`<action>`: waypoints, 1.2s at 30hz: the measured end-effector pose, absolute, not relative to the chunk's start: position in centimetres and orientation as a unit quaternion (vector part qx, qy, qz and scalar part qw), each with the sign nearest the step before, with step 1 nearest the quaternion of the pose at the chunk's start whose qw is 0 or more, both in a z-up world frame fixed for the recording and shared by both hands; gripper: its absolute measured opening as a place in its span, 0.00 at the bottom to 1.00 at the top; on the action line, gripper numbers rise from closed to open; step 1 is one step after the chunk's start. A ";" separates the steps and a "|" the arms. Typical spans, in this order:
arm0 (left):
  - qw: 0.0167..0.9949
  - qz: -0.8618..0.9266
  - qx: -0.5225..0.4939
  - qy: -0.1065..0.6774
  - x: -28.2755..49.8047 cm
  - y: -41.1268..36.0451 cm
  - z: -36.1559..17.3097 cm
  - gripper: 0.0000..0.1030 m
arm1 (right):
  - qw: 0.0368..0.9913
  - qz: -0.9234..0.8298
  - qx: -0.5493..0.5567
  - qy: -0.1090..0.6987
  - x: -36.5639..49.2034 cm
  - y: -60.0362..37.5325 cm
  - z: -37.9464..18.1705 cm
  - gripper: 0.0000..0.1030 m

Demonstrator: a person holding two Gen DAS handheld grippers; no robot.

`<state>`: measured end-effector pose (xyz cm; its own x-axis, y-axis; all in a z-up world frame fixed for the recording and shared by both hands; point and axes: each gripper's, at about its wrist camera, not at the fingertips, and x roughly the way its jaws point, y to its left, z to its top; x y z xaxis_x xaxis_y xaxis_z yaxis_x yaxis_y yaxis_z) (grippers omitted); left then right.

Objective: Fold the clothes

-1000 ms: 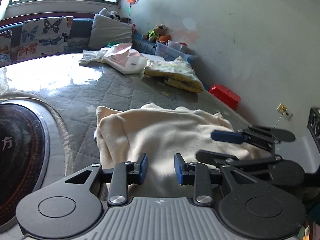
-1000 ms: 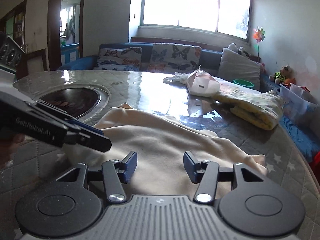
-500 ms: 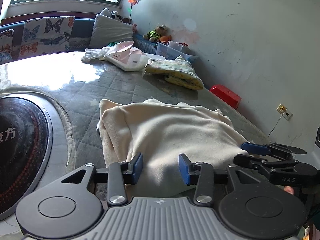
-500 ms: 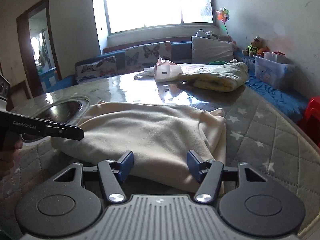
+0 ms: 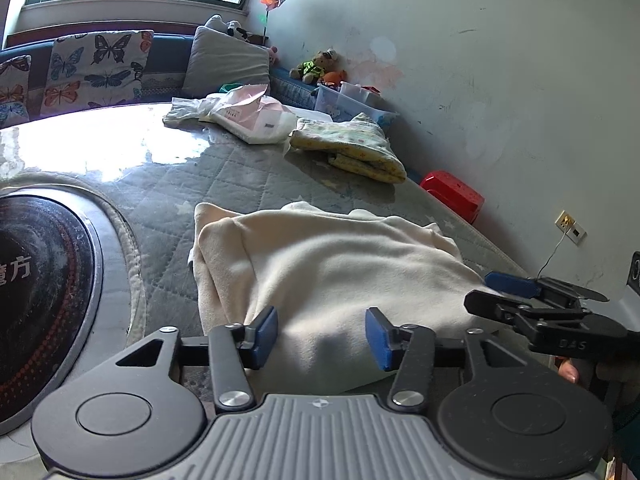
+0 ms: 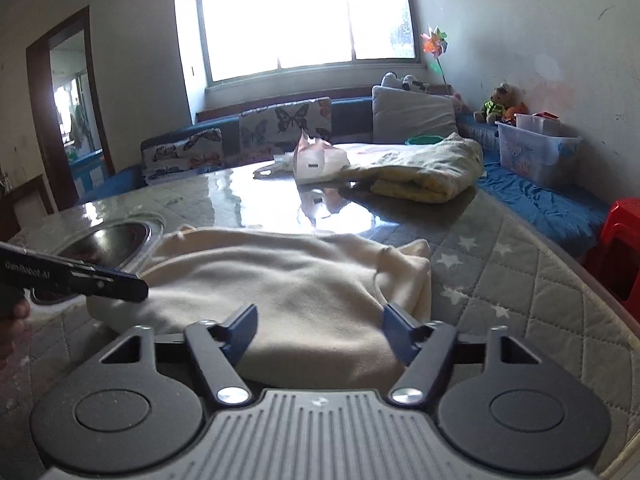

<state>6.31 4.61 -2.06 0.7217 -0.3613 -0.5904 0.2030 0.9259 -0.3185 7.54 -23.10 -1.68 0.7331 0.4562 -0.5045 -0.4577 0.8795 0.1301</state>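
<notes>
From the camera on my left hand, going left to right: a round black cooktop with a metal rim is set into the grey quilted table cover at the far left. Just right of it lies the cream fleece garment, folded into a rough rectangle on the cover, with doubled edges along its left side. My left gripper sits at the garment's near edge, its blue-padded fingers spread apart with nothing between them. Farther back on the table lie a pink and white plastic bag and a folded yellow patterned blanket. At the far right, my right gripper reaches in beside the garment's right edge, and a red plastic stool stands by the wall.

From the camera on my right hand, left to right: my left gripper enters from the left, its tip at the garment's left edge; I cannot tell whether it touches the cloth. The garment fills the middle, flat, with a bunched fold at its right corner. My right gripper is spread wide over the near edge, gripping nothing.
</notes>
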 end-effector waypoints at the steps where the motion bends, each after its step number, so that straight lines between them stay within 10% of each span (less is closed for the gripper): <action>1: 0.921 -0.152 -0.116 0.339 6.2 4.5 -2.0 0.55 | 0.931 0.245 -0.001 0.269 7.4 -23.0 -1.6 0.79; 18: 0.934 -0.114 -0.103 0.324 3.3 3.8 -0.3 0.92 | 0.938 0.241 -0.016 0.247 4.2 -21.4 -0.6 1.00; 36: 0.940 -0.052 -0.071 0.329 -0.7 4.5 -0.1 1.00 | 0.933 0.265 -0.050 0.237 1.3 -18.4 -0.3 1.00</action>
<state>-0.70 4.48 -0.14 0.7783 -0.1444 -0.6111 0.0516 0.9846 -0.1669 1.31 -18.43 -0.33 0.7474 0.4703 -0.4692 -0.5181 0.8547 0.0314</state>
